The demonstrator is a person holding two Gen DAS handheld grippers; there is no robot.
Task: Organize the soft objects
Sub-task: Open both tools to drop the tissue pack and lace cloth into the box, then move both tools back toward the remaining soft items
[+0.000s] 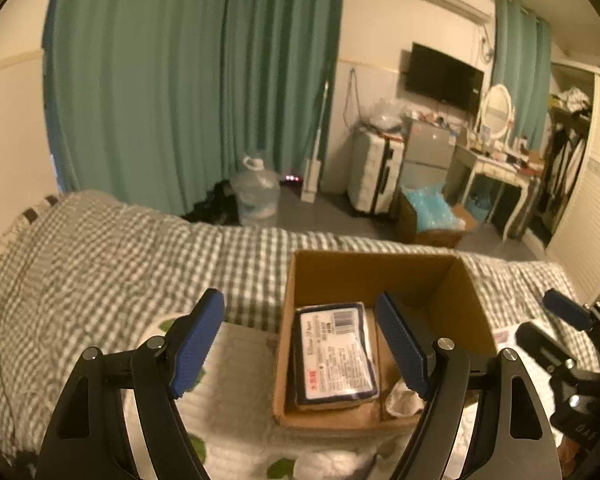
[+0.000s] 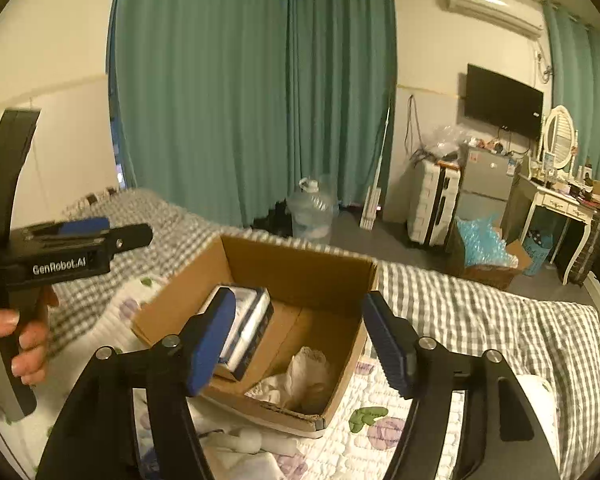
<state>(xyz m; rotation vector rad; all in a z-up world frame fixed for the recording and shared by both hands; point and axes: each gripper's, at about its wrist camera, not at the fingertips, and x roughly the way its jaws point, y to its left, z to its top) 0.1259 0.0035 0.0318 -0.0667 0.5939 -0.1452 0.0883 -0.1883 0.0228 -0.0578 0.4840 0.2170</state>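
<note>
- a white soft cloth (image 2: 300, 380) is lying crumpled in the near corner of an open cardboard box (image 2: 300, 264); the right wrist view is showing its folds clearly, while the left wrist view is catching only a pale edge of it (image 1: 402, 398) behind one blue pad.
- a flat wrapped packet (image 1: 334, 354) with a printed label is lying in the box beside the cloth; the left view is showing its label face on, the right view is showing it mostly hidden behind a finger.
- more white soft pieces (image 2: 256, 442) are lying outside the box, just in front of its near wall, seen only from the right wrist.
- the box is sitting on a white quilted cover (image 2: 364, 436) with leaf prints, spread over a grey checked bedspread (image 1: 100, 248).
- the left gripper (image 1: 300, 344) is hanging above the box with its blue pads spread wide and nothing between them.
- the right gripper (image 2: 296, 344) is hovering over the box, its fingers likewise parted and empty.
- the right view is also showing the left tool from the side, with the person's left hand (image 2: 16, 344) wrapping its handle.
- teal curtains (image 1: 188, 80) are hanging beyond the bed.
</note>
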